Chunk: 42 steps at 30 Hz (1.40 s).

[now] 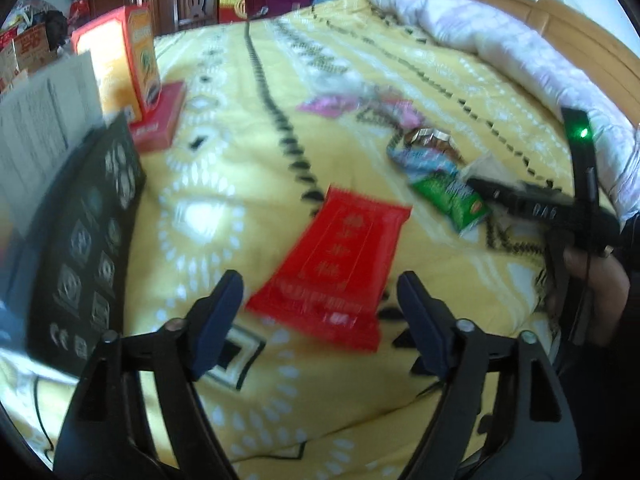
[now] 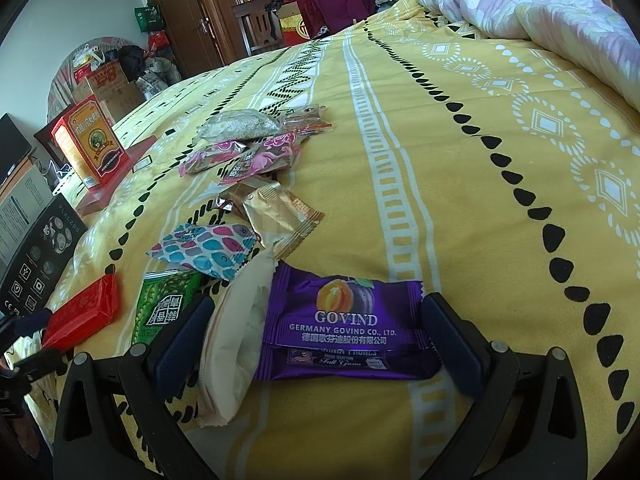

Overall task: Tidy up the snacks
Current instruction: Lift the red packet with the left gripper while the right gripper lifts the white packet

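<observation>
A red snack packet (image 1: 334, 264) lies flat on the yellow bedspread (image 1: 248, 120); my left gripper (image 1: 320, 300) is open, its jaws either side of the packet's near end. In the right wrist view my right gripper (image 2: 316, 320) is open around a purple Govind prune packet (image 2: 344, 328) and a white packet (image 2: 236, 344) beside it. Further along lie a green packet (image 2: 160, 304), a blue-pink patterned packet (image 2: 204, 250), gold packets (image 2: 280, 216), pink packets (image 2: 248, 156) and a clear bag (image 2: 240, 124). The red packet (image 2: 84, 312) shows at left.
An orange-red box (image 1: 124, 60) stands on a flat red box (image 1: 160, 124) at the bed's left edge. A black carton (image 1: 88, 240) leans at the near left. A rolled lilac duvet (image 2: 540, 12) lies along the far right. The right gripper's body (image 1: 560, 208) shows in the left view.
</observation>
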Each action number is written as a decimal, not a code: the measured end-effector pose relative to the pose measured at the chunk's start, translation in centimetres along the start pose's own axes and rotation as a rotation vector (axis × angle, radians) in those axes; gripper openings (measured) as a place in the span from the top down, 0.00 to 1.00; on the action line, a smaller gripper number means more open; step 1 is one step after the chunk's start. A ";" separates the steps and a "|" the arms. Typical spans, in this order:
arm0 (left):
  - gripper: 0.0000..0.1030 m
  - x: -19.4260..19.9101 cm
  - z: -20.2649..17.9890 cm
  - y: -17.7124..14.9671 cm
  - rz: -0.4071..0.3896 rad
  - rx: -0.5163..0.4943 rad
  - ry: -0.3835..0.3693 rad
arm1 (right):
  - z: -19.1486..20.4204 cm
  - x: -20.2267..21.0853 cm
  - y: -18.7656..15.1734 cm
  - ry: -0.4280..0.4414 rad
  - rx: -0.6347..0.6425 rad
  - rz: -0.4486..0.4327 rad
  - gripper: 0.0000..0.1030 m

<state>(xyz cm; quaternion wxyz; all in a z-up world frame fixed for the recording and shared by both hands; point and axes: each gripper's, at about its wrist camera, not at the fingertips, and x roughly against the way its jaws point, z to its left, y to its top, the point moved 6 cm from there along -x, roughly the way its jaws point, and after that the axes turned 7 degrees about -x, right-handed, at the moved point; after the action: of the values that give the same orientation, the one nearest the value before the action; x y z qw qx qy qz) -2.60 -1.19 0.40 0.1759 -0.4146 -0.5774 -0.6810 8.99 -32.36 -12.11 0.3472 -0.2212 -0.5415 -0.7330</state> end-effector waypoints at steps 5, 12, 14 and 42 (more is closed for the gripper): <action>0.15 -1.7 -0.2 1.6 0.006 -0.056 -0.005 | 0.0 0.0 0.0 -0.003 0.002 0.001 0.00; 0.38 -3.8 -0.2 0.4 0.090 -0.057 -0.015 | 0.1 -0.1 -0.2 -0.016 0.013 0.005 0.00; 0.42 -3.3 -0.6 0.2 0.090 -0.067 -0.002 | 0.3 -0.1 -0.2 -0.022 0.017 0.010 0.00; 0.45 -2.3 0.9 -0.7 0.078 0.061 -0.028 | 4.0 2.4 -1.3 -0.067 0.099 0.134 0.31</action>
<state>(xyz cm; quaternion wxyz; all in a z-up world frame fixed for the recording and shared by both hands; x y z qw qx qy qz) -1.36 -0.72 -1.84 0.2065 -0.4409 -0.5837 -0.6498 6.17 -29.03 -10.02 0.3878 -0.2638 -0.5723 -0.6726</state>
